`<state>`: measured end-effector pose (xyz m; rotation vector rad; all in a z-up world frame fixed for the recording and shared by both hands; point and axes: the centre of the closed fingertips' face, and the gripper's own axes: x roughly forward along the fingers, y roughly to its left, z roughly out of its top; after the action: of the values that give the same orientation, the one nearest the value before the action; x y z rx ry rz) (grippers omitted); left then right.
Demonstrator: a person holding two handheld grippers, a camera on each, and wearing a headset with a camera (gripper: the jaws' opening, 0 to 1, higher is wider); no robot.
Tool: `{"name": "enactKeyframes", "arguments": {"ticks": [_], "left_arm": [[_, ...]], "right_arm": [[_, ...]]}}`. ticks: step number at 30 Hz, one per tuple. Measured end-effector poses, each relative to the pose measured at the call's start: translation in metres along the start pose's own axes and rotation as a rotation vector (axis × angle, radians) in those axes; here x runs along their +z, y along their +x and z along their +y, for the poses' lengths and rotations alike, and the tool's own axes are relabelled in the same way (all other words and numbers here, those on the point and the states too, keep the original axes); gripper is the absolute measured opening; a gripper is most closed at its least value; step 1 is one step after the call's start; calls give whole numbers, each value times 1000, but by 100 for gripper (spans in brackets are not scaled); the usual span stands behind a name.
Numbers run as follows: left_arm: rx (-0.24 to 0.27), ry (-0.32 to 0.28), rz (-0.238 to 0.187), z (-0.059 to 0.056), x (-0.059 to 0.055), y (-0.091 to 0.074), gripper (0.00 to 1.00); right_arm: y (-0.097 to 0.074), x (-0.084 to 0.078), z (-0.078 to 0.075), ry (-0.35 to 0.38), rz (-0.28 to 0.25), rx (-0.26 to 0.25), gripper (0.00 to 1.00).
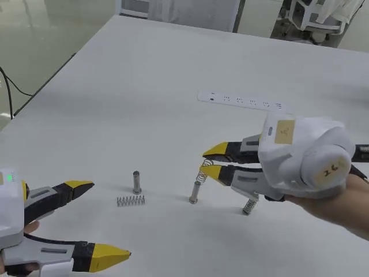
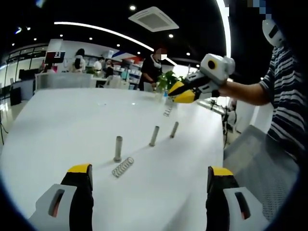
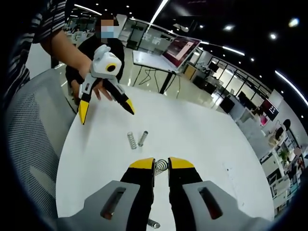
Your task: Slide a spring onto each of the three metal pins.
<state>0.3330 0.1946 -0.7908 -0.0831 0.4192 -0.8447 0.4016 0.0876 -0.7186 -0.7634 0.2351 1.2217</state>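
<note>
On the white tabletop, at the near left, the left gripper, grey-bodied with black jaws tipped in yellow, hangs above the surface; its jaws are spread wide with nothing between them, and in the left gripper view its yellow fingertips stand far apart over bare table. To its right the left pin, a short grey metal peg, stands upright and bare. The loose spring, a small silver wire coil, lies flat on the table just in front of that pin, close to it but apart. Further right the middle pin, a like grey metal peg, stands with a slight lean. The held spring, another silver coil, hangs tilted right at its top; whether its lower end has gone over the tip cannot be told. The right gripper, of the same make and held in a hand, has its jaws drawn nearly together and pinched on that coil; the right gripper view shows the coil squeezed between the two yellow tips. Below the gripper's body the right pin stands with a spring wound round its shaft; beyond, well apart, lies a long white power strip.
</note>
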Motion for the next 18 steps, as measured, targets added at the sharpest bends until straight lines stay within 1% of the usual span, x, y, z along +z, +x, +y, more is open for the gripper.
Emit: {"name": "enactKeyframes", "arguments": {"ticks": [4, 8, 11, 15, 18], "left_arm": [[2, 1, 1, 1, 0, -1, 96], [5, 1, -3, 2, 2, -2, 96], [8, 1, -1, 3, 1, -3, 96], [12, -1, 3, 4, -1, -4, 96], [16, -4, 1, 5, -1, -5, 96]], "right_arm": [[1, 5, -9, 9, -11, -7, 8], [4, 2, -16, 19, -4, -16, 7], [7, -2, -16, 38, 2, -4, 7], [12, -11, -13, 45, 29, 12, 7], [15, -14, -11, 46, 38, 21, 7]]}}
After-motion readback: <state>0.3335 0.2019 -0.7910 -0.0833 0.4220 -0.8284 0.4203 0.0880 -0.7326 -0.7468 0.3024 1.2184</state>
